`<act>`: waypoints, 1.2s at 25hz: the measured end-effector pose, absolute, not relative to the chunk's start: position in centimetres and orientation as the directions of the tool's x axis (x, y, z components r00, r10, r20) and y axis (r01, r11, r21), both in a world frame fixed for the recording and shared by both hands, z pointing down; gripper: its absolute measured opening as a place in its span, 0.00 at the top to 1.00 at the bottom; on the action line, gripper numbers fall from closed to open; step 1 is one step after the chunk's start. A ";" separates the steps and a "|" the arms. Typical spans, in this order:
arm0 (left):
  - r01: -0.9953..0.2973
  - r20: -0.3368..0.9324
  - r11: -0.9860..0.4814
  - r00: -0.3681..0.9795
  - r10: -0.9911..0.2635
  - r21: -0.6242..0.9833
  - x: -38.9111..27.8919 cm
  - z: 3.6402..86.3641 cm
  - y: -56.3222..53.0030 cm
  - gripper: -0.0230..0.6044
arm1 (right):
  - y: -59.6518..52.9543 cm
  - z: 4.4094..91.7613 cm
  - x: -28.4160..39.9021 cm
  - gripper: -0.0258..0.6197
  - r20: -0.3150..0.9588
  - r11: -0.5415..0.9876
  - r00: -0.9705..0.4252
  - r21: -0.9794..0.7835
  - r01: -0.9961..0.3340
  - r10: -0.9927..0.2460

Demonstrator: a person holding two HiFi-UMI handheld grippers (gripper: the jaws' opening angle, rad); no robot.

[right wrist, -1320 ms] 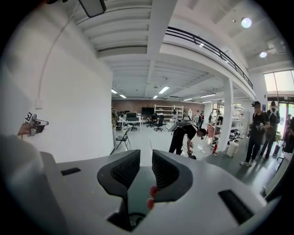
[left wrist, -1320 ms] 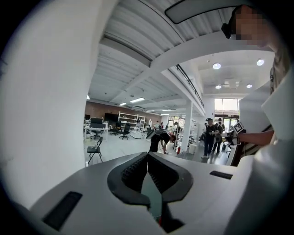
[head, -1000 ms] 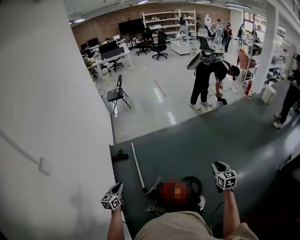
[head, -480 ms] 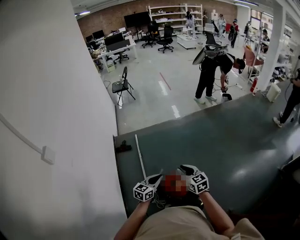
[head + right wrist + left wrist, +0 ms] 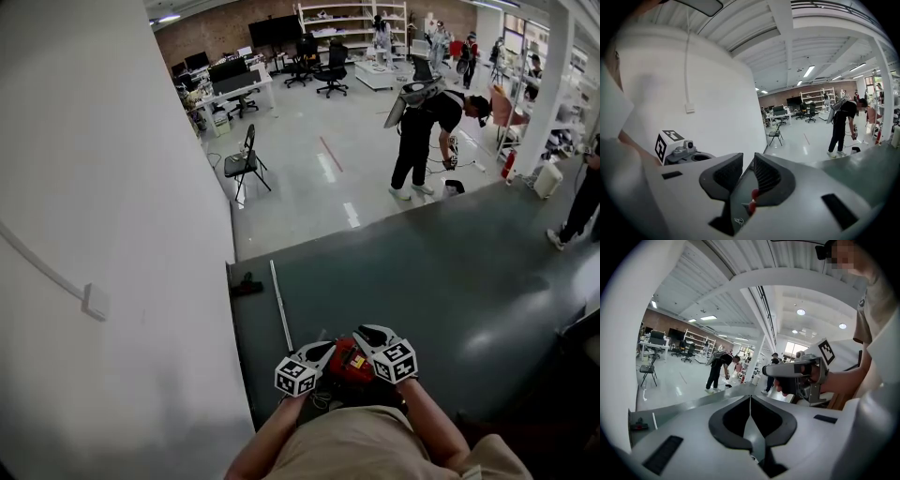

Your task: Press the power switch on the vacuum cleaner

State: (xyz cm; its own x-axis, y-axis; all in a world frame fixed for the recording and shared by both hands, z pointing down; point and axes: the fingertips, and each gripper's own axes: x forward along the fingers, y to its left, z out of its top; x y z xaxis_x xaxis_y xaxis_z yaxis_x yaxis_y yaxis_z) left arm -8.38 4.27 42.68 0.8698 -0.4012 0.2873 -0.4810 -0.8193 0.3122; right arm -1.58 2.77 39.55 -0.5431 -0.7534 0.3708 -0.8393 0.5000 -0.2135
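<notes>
Hovering over vacuum cleaner [image 5: 350,366] | left gripper [image 5: 324,349] jaws together | right gripper [image 5: 364,332] ajar, seemingly empty

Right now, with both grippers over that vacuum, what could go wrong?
The left gripper and right gripper are close together over the red vacuum cleaner, so they might bump. I can't make out the switch, so a press may miss. The metal tube on the floor could trip someone.
</notes>
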 end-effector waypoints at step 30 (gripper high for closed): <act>-0.491 0.307 -0.798 0.864 -0.398 0.350 -8.4 44.1 8.3 0.95 | 7.8 42.2 0.9 0.95 0.449 0.455 -0.439 -0.077 -0.887 -0.778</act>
